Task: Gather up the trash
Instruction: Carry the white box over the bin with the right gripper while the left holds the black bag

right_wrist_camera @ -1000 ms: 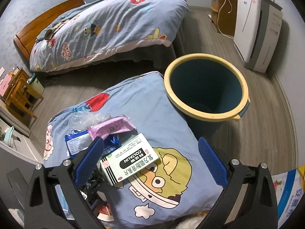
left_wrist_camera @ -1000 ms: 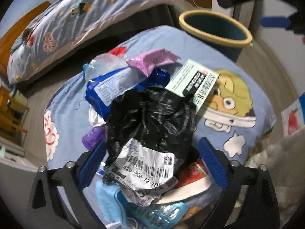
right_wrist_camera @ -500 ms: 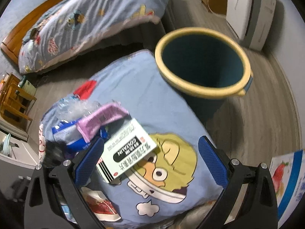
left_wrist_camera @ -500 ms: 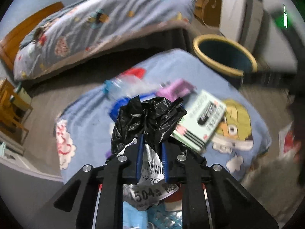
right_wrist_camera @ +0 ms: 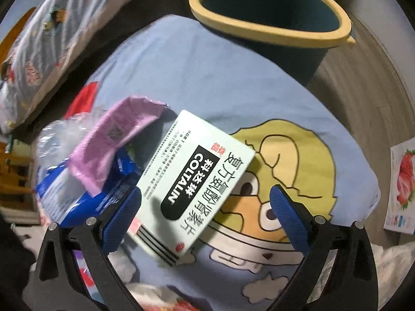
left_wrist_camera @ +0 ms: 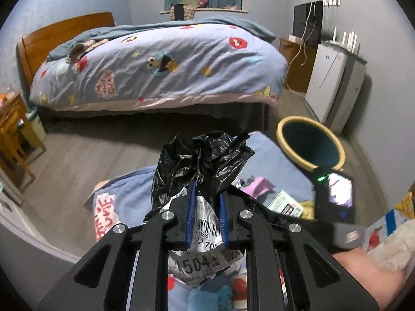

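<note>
Left gripper (left_wrist_camera: 206,200) clamps the bag (left_wrist_camera: 199,160), bin (left_wrist_camera: 310,142) at right of frame; right gripper (right_wrist_camera: 206,213), jaws wide, straddles the box (right_wrist_camera: 192,184).

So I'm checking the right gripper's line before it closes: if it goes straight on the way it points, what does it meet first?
Most likely the white medicine box. The open right gripper points steeply down with the box lying between its fingers on the blue cartoon cushion. Depth is hard to judge.

Bin mouth (right_wrist_camera: 269,5) seemingly clear; wrappers (right_wrist_camera: 114,140) crowd box (right_wrist_camera: 192,181).
</note>
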